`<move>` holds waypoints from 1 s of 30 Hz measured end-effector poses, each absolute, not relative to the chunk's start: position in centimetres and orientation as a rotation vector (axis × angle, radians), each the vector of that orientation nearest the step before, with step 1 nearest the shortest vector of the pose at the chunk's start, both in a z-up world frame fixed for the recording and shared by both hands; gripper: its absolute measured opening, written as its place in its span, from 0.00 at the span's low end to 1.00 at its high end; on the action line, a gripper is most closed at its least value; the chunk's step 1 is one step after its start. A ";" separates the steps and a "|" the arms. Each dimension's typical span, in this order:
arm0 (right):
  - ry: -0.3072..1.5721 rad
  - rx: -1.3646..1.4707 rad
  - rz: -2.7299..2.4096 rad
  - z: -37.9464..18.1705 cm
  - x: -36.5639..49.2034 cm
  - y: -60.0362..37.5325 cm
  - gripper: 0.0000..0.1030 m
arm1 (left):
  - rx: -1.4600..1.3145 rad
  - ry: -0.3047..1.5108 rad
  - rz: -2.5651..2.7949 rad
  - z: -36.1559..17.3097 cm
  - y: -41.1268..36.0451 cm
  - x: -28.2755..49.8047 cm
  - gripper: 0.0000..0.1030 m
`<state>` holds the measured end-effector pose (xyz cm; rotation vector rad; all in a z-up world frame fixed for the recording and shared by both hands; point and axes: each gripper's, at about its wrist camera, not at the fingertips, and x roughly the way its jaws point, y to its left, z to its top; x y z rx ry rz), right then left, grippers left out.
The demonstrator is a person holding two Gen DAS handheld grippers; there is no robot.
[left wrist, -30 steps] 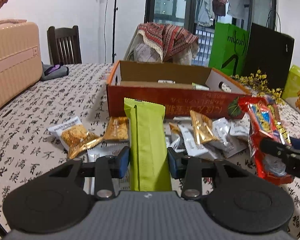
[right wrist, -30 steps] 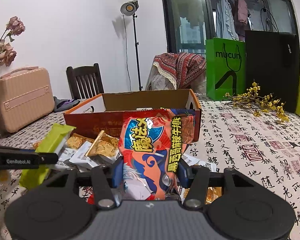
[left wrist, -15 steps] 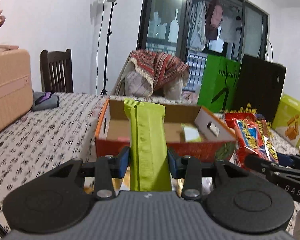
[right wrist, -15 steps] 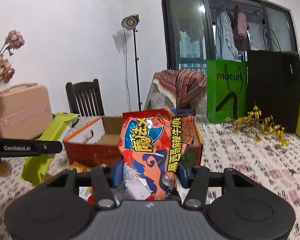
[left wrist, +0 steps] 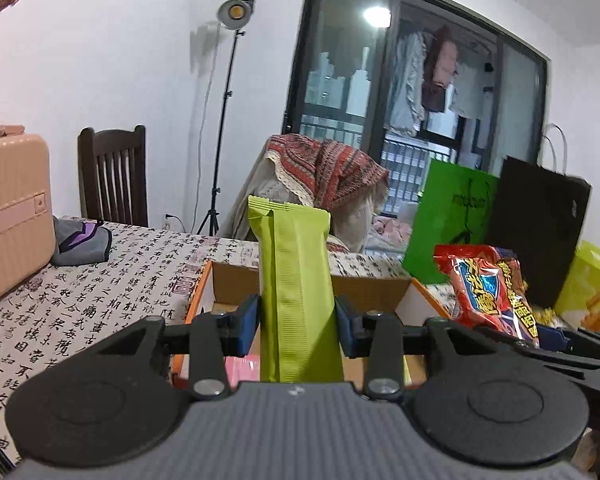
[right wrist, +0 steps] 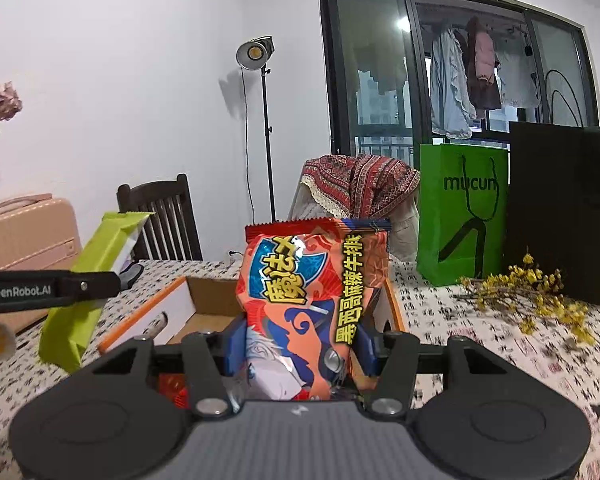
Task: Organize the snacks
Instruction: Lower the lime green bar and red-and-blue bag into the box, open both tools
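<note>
The left wrist view alone shows the inside of the open cardboard box point(left wrist: 228, 280) clearly from above its near edge: a pink item point(left wrist: 242, 366) lies on its floor, just left of the green packet. It also shows a grey and purple cloth point(left wrist: 82, 242) on the tablecloth point(left wrist: 80, 300) left of the box, and a yellow-green carton point(left wrist: 592, 288) far to the box's right. The right wrist view alone shows the sprig of yellow flowers point(right wrist: 536, 300) lying on the cloth to the right of the box, and the lettering on the green paper bag point(right wrist: 460, 216) that stands behind the box beside a black bag point(right wrist: 560, 216).

The left gripper point(left wrist: 296, 326) is clamped on a long green snack packet point(left wrist: 296, 288), its blue pads pressing both sides of the packet's lower part. The packet stands upright out of the jaws, above the near edge of the box. In the right wrist view this same packet point(right wrist: 88, 280) appears left of the box, tilted, crossed by the left gripper's dark finger.

The right gripper point(right wrist: 300, 344) is closed on a red and orange snack bag point(right wrist: 312, 300), pads gripping its lower half, the bag rising upright in front of the box point(right wrist: 204, 300). From the left wrist view that bag point(left wrist: 488, 288) sits at the box's right end, held off the table.
</note>
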<state>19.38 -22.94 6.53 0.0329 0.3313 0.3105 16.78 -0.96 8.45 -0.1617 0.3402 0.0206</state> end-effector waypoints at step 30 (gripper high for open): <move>0.490 0.066 0.314 0.8 31.4 -20.4 0.51 | -0.111 0.444 0.113 2.1 -0.2 27.5 0.40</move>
